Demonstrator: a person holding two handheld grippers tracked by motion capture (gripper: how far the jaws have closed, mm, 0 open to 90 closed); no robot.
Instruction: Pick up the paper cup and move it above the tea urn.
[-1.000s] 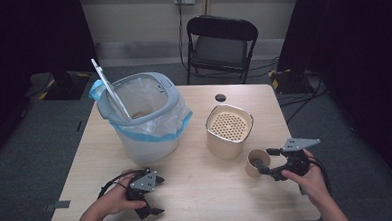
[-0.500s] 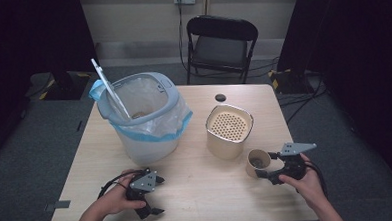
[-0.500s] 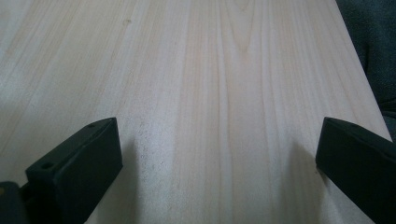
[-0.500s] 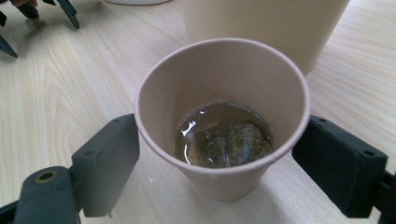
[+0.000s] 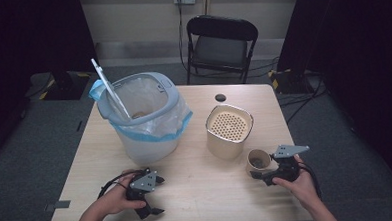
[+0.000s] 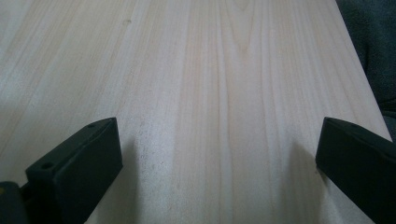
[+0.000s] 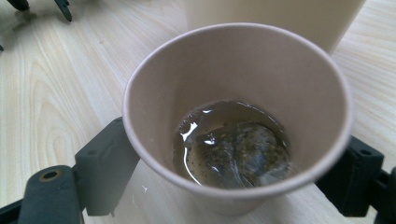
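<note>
Right gripper (image 5: 261, 176) at the table's (image 5: 198, 205) near right, jaws spread round a paper cup (image 5: 259, 161) just in front of the beige perforated container (image 5: 229, 130); whether pressing its wall, cannot tell. Closer in, from the right gripper view: brown liquid and a soaked tea bag (image 7: 247, 151) inside the cup. Left gripper (image 5: 152, 195) resting near left, jaws wide apart, nothing between them but bare wood. Lined bin (image 5: 143, 115) behind.
</note>
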